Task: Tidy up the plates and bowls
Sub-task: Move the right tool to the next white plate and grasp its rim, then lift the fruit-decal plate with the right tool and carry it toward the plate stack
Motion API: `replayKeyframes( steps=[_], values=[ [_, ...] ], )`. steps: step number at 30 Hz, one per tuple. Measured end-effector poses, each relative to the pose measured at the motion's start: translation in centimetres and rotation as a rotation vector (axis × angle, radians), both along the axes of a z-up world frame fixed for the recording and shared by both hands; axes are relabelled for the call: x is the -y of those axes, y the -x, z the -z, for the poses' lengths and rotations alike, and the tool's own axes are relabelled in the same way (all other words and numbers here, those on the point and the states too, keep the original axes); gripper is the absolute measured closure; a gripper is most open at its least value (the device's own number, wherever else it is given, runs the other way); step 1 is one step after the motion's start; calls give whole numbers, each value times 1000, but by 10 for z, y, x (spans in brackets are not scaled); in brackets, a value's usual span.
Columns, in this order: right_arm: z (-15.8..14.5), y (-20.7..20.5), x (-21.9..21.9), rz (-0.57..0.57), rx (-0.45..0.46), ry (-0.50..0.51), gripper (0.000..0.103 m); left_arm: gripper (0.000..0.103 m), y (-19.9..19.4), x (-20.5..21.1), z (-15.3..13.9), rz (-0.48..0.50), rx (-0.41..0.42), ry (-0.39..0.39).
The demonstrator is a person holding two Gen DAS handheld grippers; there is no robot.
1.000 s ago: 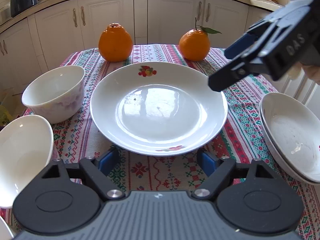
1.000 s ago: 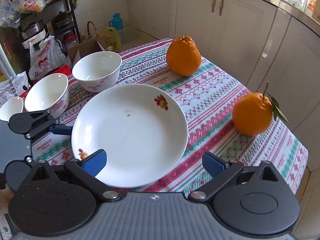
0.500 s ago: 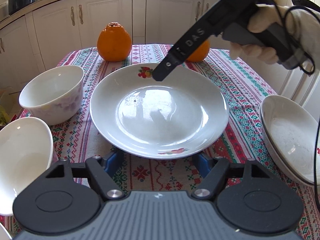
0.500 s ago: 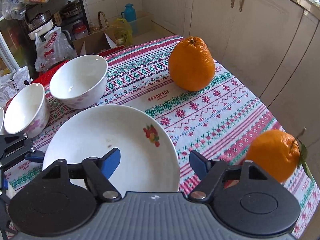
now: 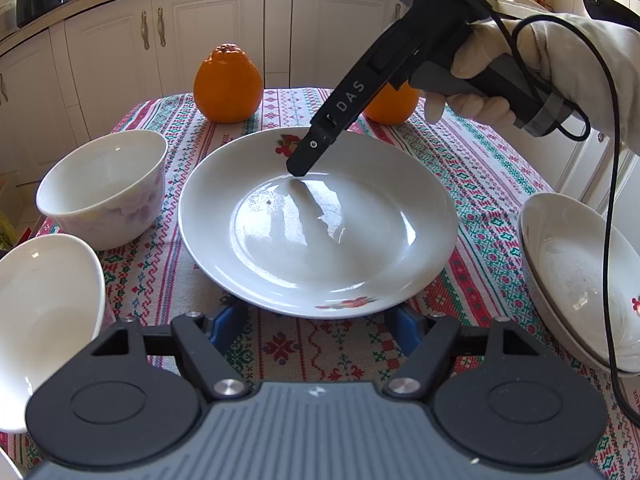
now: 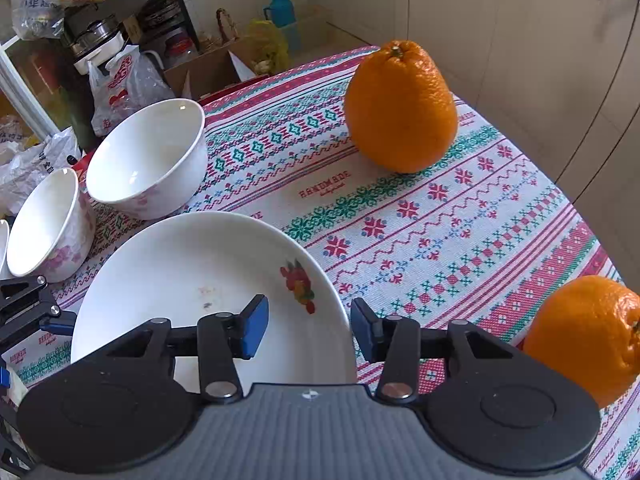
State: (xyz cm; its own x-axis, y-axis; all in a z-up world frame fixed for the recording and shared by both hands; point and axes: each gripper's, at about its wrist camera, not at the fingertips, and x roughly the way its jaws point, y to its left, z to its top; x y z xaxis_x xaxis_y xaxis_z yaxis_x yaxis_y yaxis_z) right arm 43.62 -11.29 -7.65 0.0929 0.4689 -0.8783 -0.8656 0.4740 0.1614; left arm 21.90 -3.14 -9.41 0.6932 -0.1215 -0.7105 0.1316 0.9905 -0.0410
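Glazed white plate (image 5: 316,224) sits mid-table, its near rim between the left gripper's (image 5: 316,320) spread jaws, its far rim straddled by the right gripper (image 6: 308,328), also unclenched. Stiff, slick, breakable: pinch the rim. Bowls (image 5: 104,184) beyond.

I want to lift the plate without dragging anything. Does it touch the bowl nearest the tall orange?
Apart. The left wrist view shows a strip of tablecloth between the plate and the bowl.
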Motion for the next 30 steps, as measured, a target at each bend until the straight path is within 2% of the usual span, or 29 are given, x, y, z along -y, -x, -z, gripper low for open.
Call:
replayKeyframes(
  steps=[3,19,30],
  values=[
    [0,2,0,-6,4,5,53,31,0,1,0,14,2,-9],
    [-9,12,16,5,-23,-10,53,33,5,4,0,51,-12,-60],
    [-25,30,33,20,-19,-4,53,33,21,10,-12,105,7,-72]
  ],
)
